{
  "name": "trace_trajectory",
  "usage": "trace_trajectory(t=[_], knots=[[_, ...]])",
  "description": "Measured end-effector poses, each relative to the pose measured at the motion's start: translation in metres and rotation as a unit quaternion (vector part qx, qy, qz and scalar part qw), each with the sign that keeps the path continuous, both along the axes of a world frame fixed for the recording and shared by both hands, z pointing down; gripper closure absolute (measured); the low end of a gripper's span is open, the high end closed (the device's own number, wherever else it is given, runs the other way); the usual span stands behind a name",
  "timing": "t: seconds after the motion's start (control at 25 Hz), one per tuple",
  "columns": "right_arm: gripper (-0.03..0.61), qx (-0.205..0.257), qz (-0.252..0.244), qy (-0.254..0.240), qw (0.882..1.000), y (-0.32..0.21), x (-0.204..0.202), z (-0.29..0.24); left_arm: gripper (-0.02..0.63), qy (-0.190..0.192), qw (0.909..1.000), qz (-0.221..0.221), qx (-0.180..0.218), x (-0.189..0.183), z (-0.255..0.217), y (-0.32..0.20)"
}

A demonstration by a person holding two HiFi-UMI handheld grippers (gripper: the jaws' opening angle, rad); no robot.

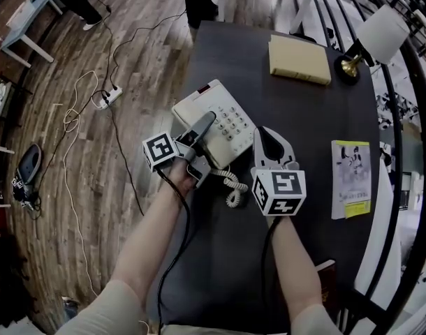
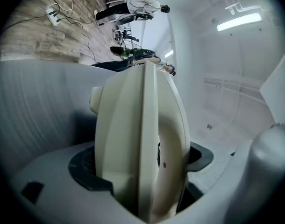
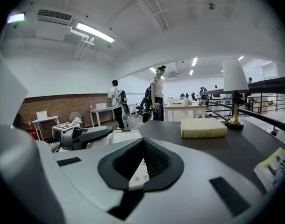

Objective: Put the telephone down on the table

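Telephone (image 1: 235,123) lies mid-frame, low at the desk (image 1: 304,117), between both arms: left hand-held gripper (image 1: 204,124) clamped on its handset (image 2: 142,139), right hand-held gripper (image 1: 263,135) apparently pinching the keypad-side edge.

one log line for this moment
left claw: shut on cream plastic handset | right claw: shut, beside cream push-button telephone base | base at dark table edge

Finding nothing readable anywhere. Showing print too small and blurred to make out: the yellow-and-white booklet (image 1: 351,180) lying on the desk (image 1: 283,103). Showing key markings too tiny to tell apart: the keypad (image 1: 234,125) of the beige telephone (image 1: 199,105).
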State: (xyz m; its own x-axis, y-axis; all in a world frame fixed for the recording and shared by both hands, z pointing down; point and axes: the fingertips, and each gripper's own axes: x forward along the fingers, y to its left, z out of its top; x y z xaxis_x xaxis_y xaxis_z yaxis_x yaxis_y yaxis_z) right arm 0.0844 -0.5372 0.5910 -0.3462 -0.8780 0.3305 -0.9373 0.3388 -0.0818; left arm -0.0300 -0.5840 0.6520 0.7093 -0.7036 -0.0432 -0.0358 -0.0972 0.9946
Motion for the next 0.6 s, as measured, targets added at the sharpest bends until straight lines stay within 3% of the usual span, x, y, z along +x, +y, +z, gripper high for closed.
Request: trace_trajectory(t=[0.16, 0.32, 0.6], knots=[[0.577, -0.004, 0.001, -0.008, 1.000, 0.004, -0.002, 0.003, 0.170, -0.042, 0.9991, 0.001, -0.002, -0.001, 0.008, 0.000], [0.577, -0.012, 0.010, -0.017, 1.000, 0.008, 0.006, 0.010, 0.170, -0.055, 0.9984, 0.000, -0.015, 0.004, 0.009, -0.002], [0.577, -0.031, 0.008, -0.019, 0.999, 0.023, 0.009, 0.019, 0.143, -0.130, 0.9890, 0.006, -0.071, 0.008, 0.013, -0.008]])
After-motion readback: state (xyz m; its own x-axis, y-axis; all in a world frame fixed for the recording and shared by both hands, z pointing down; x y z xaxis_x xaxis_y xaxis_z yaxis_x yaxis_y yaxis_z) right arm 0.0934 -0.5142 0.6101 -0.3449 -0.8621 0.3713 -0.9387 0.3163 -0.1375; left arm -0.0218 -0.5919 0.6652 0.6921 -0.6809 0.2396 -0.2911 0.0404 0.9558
